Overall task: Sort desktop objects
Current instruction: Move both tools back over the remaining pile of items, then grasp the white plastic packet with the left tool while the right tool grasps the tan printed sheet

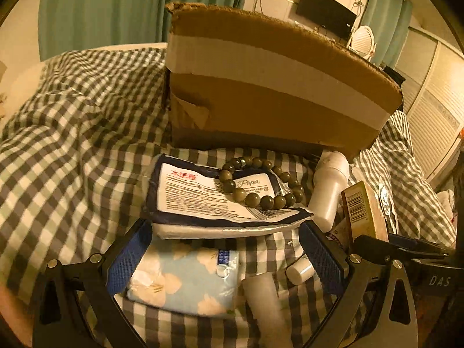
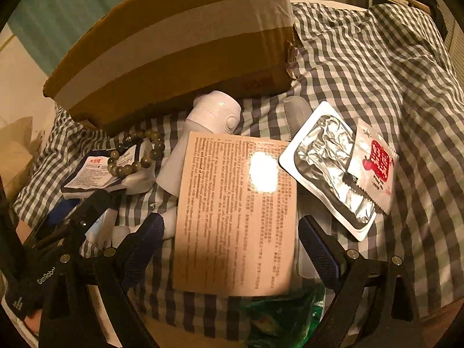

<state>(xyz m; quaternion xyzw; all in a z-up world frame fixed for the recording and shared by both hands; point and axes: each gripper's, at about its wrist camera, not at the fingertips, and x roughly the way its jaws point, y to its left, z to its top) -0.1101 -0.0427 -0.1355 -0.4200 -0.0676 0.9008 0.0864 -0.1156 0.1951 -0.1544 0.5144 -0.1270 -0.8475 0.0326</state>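
a home bedroom. the landmark is a bed under a checked quilt (image 1: 72, 121). behind it hang green curtains (image 1: 101, 8); to its far right a flat screen (image 1: 326, 11) is on the wall, with a small round mirror (image 1: 362, 39) and louvred wardrobe doors (image 1: 432, 121) beside that.

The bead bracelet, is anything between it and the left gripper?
Yes. The bead bracelet lies on top of a tissue pack, and that pack's near edge sits between the bracelet and the open left gripper, which hovers over a floral packet.
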